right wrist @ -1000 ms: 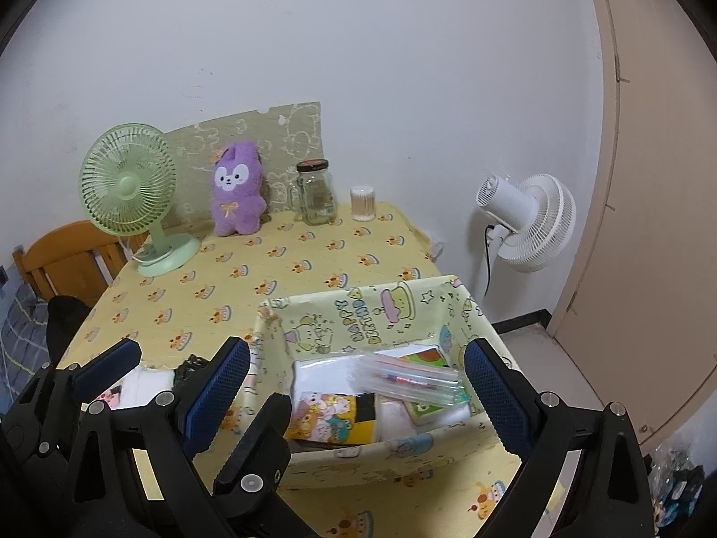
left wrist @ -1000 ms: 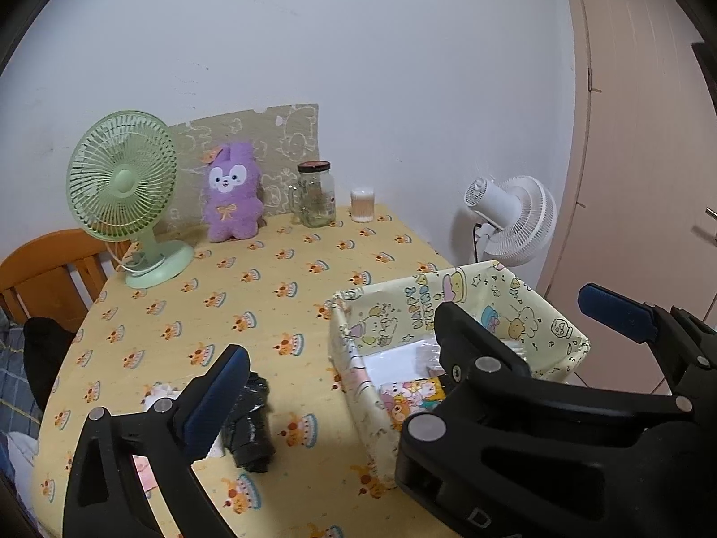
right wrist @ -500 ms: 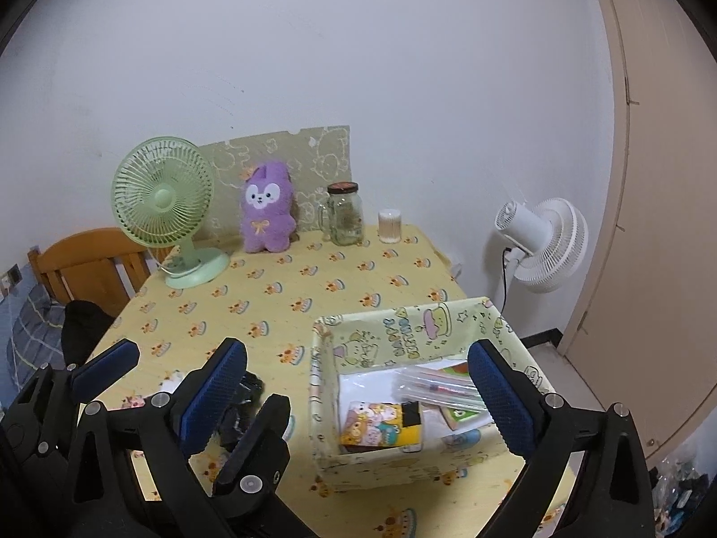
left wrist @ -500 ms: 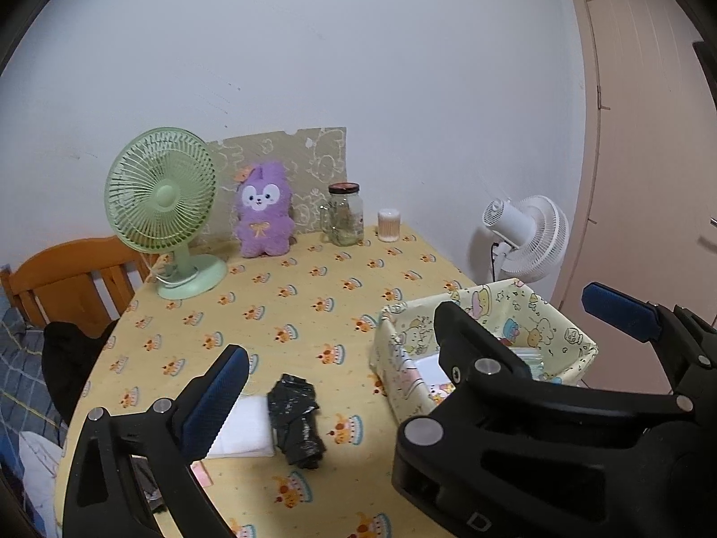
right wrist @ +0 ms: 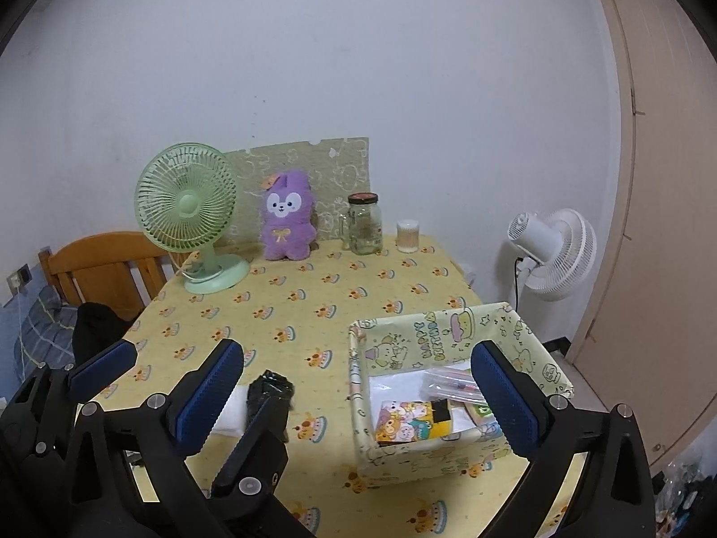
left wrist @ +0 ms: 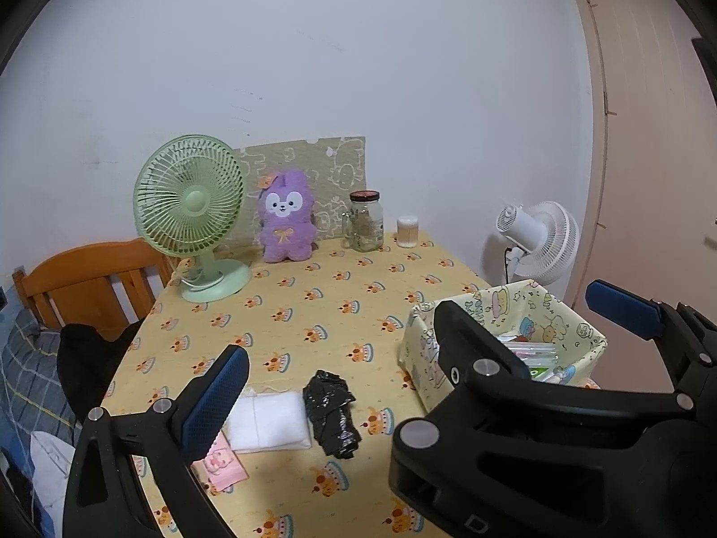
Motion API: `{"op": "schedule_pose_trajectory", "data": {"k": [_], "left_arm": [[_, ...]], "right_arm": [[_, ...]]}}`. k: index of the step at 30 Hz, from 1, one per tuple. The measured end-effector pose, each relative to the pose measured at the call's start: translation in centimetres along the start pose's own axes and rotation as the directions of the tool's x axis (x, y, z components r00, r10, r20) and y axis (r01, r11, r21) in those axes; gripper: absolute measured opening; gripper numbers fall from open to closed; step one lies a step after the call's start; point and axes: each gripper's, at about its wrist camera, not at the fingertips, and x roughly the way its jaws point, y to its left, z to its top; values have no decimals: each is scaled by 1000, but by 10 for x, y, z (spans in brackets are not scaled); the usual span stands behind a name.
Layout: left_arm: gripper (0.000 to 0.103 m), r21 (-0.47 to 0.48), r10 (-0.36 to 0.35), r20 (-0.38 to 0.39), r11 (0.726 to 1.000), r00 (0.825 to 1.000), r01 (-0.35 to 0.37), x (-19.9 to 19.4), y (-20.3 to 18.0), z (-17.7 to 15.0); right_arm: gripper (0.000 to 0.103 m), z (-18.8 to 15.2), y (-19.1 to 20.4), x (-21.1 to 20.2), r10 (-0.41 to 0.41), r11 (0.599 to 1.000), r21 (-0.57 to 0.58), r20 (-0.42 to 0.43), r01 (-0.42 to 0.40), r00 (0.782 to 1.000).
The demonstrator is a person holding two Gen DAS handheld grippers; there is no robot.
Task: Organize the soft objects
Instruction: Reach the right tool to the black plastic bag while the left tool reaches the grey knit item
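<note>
A white soft pack [left wrist: 269, 421] and a crumpled black bag [left wrist: 331, 412] lie side by side on the yellow patterned tablecloth [left wrist: 313, 314], with a small pink packet [left wrist: 222, 464] near the front edge. A fabric storage box [right wrist: 448, 385] with cartoon print holds flat packets at the right. A purple plush rabbit [left wrist: 287, 219] stands at the back wall. My left gripper [left wrist: 421, 372] is open and empty above the table's front. My right gripper [right wrist: 358, 394] is open and empty above the box's left wall. The black bag [right wrist: 269, 392] also shows in the right wrist view.
A green desk fan [left wrist: 192, 210] stands back left, with a glass jar [left wrist: 365, 222] and a small cup of sticks [left wrist: 408, 233] at the back. A wooden chair [left wrist: 85, 282] is left of the table. A white floor fan [left wrist: 537, 242] stands at the right.
Both grippers have pulled back and up from the table; the objects look smaller and farther. The white pack and pink packet have come into the left wrist view. Both grippers stay open.
</note>
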Motion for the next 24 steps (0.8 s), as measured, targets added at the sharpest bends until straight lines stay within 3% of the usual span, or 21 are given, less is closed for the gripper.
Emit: {"op": "schedule_pose_trajectory", "data": {"k": [24], "left_arm": [[102,-45,59,-35,997,998,-60,6,39,-43]], "right_arm": [[102,-37,42,20,49,998,-25,-39,-50,998]]}}
